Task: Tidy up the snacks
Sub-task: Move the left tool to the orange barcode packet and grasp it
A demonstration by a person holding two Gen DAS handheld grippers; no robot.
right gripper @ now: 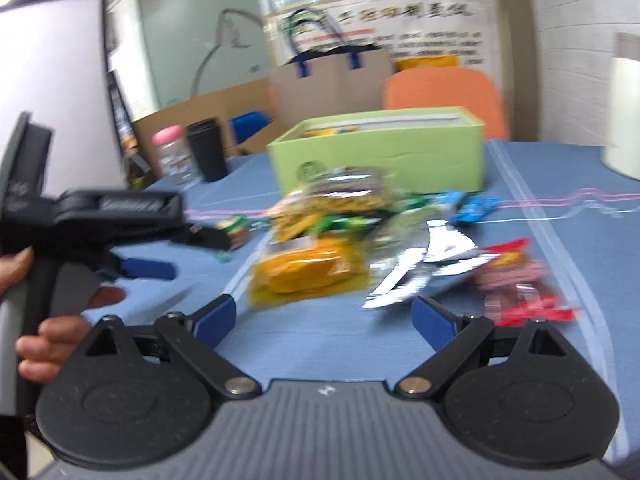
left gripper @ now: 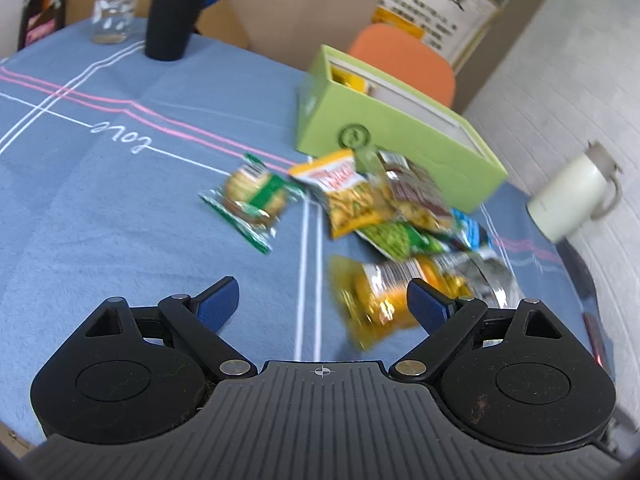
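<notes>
While both grippers hang above the blue tablecloth (left gripper: pixel 100 200), neither holds anything: the left gripper (left gripper: pixel 322 306) has its blue pads (left gripper: pixel 218 304) spread wide with only cloth between them, and the right gripper (right gripper: pixel 324 320) stands just as wide, also empty. Snacks lie in a loose pile in front of a green box (left gripper: pixel 400 136), whose top is open and which shows something yellow inside at one end. From the left wrist view, a green biscuit pack (left gripper: pixel 252 200) lies apart from the pile, to its left. A yellow packet (left gripper: pixel 348 196) sits at the pile's near-left edge just before the box, with a brown packet (left gripper: pixel 416 192) overlapping it, a green packet (left gripper: pixel 400 240) below that and a blue packet (left gripper: pixel 470 232) at the right. Nearest the left gripper lies a shiny yellow pack (left gripper: pixel 380 300), just ahead of the right-hand pad and blurred. From the right wrist view, a silver pack (right gripper: pixel 424 272) and a red pack (right gripper: pixel 516 276) lie to the right of the pile, near the right gripper's right-hand pad. A hand (right gripper: pixel 52 340) grips the left gripper's handle at the left edge of that view. At the far side of the cloth stand a black cup (left gripper: pixel 176 16) and a pink-lidded jar (left gripper: pixel 116 4); a white mug (left gripper: pixel 572 192) sits at the right, and an orange chair (left gripper: pixel 404 60) stands behind the box.
</notes>
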